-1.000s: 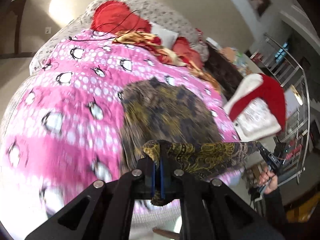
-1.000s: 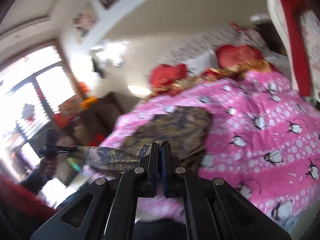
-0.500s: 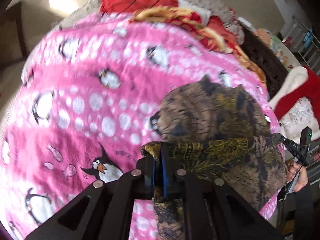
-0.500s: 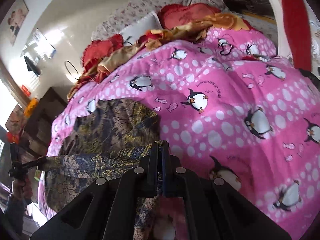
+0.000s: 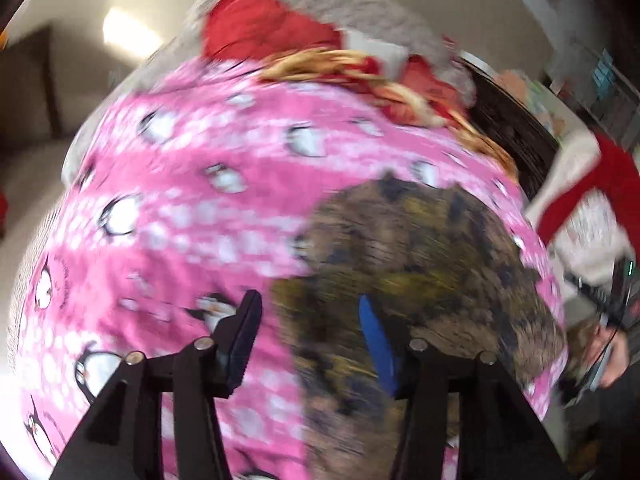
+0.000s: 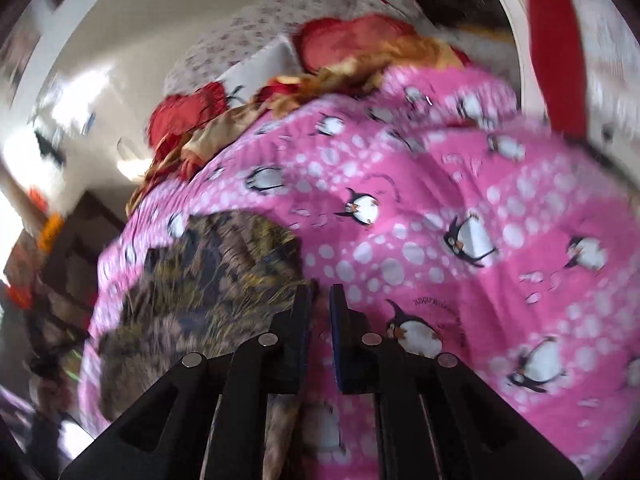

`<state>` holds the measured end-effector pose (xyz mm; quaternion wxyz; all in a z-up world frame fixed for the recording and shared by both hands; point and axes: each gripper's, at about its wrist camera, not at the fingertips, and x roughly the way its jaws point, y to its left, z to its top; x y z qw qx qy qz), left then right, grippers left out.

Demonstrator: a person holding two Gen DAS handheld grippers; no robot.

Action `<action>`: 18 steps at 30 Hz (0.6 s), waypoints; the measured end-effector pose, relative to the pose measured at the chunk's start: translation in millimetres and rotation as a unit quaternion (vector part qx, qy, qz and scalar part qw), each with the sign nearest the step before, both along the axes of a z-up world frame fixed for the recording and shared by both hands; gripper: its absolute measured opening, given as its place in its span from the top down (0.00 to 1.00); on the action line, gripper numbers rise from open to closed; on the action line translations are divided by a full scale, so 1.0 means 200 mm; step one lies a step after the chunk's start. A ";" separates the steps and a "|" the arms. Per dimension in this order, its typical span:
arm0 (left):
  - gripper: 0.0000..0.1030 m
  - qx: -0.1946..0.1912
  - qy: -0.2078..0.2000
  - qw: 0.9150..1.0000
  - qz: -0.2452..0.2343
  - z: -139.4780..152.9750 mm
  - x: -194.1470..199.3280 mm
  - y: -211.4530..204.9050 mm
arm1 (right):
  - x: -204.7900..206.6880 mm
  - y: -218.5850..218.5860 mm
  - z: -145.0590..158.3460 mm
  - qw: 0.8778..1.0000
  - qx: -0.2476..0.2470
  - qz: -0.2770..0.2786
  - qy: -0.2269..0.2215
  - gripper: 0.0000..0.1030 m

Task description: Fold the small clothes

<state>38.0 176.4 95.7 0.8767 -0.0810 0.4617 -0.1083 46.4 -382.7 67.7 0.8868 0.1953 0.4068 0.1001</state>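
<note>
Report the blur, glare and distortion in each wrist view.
Left wrist view: heavy motion blur smears the patterned garment and pink penguin blanket; the wall light glares; fisheye bulges the bed. Right wrist view: milder blur, nearby penguins readable, the window side blown out, edges streaked.

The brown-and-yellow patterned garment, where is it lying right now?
The brown-and-yellow patterned garment lies on the pink penguin-print blanket near the bed's edge. It sits right of centre in the left wrist view and lower left in the right wrist view, below the red pillows.

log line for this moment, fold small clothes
step: releasing fold | left gripper: opening, empty | right gripper: opening, empty | garment: on pink blanket
</note>
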 end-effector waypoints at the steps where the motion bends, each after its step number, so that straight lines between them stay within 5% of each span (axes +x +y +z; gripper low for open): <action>1: 0.62 0.008 -0.005 1.000 -0.012 0.00 -0.04 -0.09 | -0.02 0.08 0.02 1.000 -0.014 0.019 -0.007 0.83; 5: 0.65 0.061 0.033 0.998 -0.015 -0.20 -0.09 -0.38 | 0.01 0.43 0.03 0.994 -0.083 0.078 0.007 0.77; 7: 0.65 0.093 0.064 0.994 0.003 -0.33 -0.06 -0.44 | 0.08 0.59 -0.11 0.984 -0.134 0.097 0.062 0.76; 9: 0.64 0.117 0.048 0.992 -0.001 -0.33 -0.05 -0.48 | 0.13 0.64 -0.28 0.970 -0.177 0.111 0.123 0.75; 15: 0.64 0.085 0.083 0.993 0.016 -0.30 0.25 -0.43 | 0.30 0.57 -0.27 0.978 -0.127 0.107 0.129 0.75; 18: 0.64 0.086 0.058 0.993 0.055 -0.24 0.53 -0.33 | 0.50 0.50 -0.22 0.985 -0.102 0.083 0.116 0.75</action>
